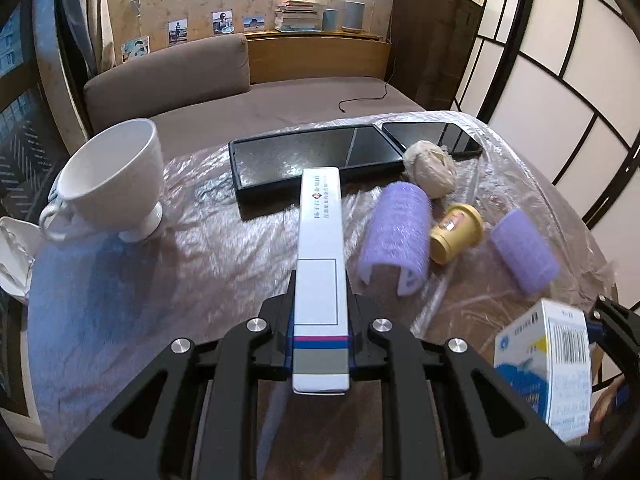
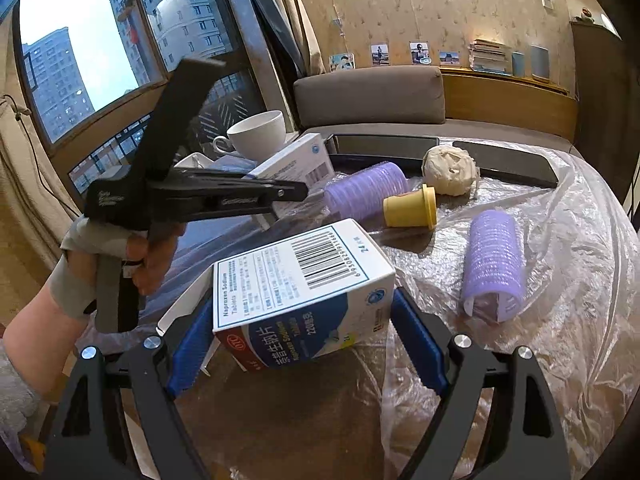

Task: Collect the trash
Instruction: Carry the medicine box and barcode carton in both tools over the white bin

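Fingers [image 1: 320, 344] on my left pinch a long thin box [image 1: 320, 248]; right fingers [image 2: 308, 344] hug the light pill box [image 2: 304, 292], easily squashed, by its sides.

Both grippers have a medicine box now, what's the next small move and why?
Probably carry both boxes off the table toward wherever trash goes; no bin is in view. The left gripper is shut on the long white box, and the right gripper clamps the tablet box, lifted off the plastic sheet.

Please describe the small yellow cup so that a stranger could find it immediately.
On the plastic-covered round table, look between the two purple hair rollers, just before the crumpled paper ball. The yellow cup lies on its side, the only yellow thing there.
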`<state>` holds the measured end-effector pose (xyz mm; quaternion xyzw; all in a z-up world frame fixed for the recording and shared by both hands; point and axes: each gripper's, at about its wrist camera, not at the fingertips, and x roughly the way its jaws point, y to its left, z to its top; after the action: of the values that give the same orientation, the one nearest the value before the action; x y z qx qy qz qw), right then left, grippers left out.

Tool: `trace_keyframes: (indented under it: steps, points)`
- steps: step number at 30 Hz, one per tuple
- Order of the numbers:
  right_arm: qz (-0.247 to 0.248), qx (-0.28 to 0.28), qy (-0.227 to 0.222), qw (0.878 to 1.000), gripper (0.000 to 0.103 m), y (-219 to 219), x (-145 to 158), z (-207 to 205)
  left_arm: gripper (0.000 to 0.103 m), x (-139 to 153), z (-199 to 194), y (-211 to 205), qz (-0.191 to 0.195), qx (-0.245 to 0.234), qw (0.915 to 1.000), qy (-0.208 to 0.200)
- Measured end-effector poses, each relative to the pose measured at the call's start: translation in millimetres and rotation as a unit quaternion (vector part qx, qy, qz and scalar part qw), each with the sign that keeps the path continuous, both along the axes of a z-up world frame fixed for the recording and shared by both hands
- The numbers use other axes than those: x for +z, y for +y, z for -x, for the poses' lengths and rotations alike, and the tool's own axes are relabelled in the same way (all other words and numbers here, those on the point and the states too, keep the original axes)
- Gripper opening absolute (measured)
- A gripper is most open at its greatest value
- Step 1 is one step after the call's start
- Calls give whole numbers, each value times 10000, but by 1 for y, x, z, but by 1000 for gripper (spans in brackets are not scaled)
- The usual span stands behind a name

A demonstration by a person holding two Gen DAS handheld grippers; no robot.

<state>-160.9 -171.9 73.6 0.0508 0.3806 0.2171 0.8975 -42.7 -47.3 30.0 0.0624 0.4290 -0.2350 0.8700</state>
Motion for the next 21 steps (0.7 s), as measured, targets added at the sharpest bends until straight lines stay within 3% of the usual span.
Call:
trace_keyframes:
  steps: [21]
  points:
    - [-187,-83,-108,9997,83,-18,5,28,20,13,102,32,226,-42,9992,-314]
